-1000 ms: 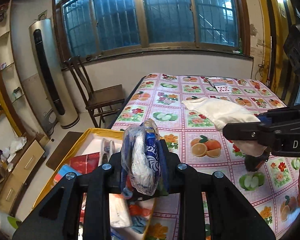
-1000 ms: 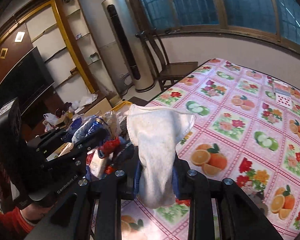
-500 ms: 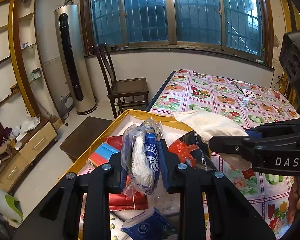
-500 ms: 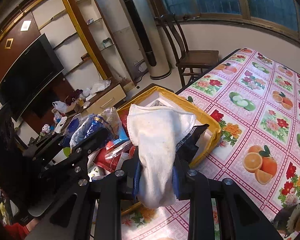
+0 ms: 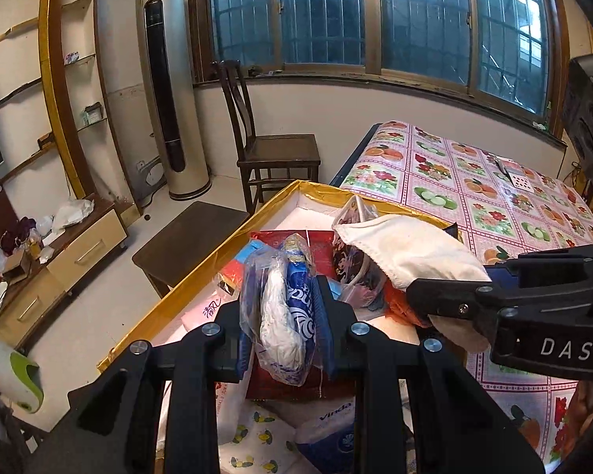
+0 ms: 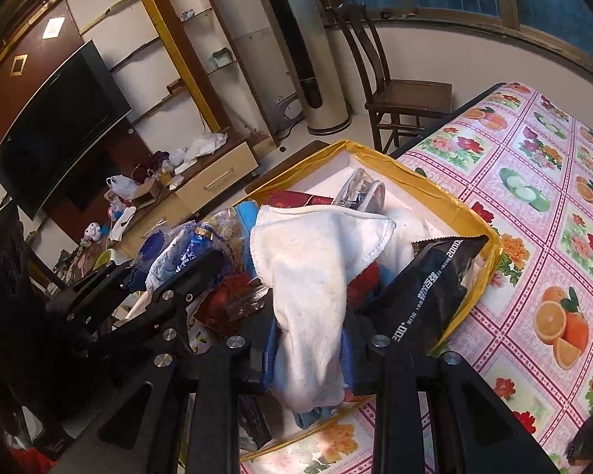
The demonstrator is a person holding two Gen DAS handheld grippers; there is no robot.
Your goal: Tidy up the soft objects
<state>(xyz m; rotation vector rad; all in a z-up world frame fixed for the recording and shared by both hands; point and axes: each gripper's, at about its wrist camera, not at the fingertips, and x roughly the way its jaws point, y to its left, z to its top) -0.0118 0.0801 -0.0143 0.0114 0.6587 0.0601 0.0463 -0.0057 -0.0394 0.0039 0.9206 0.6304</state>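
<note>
Left hand-held gripper: jaws clamped on a clear plastic bag with white and blue contents, bag pinched upright between the pads and sticking out above and below them. It hangs over the near half of the yellow-rimmed box.

Right hand-held gripper: jaws clamped on a white cloth, which bulges up over the fingers and droops below them. Cloth hangs over the same box; in the left wrist view it sits right of the bag, close beside it, whether touching I can't tell.

Box content under both: red packets, a white and blue tissue pack, a black foil pouch leaning on the right wall, a clear wrapped item at the far end on the white liner. Cluttered, items overlap.

Box sits at the edge of the bench, which has a fruit-and-flower print cover. Playing cards lie well away on the far part.

Beyond: wooden chair, tower air conditioner, barred window, TV on the left wall over a low cabinet.
</note>
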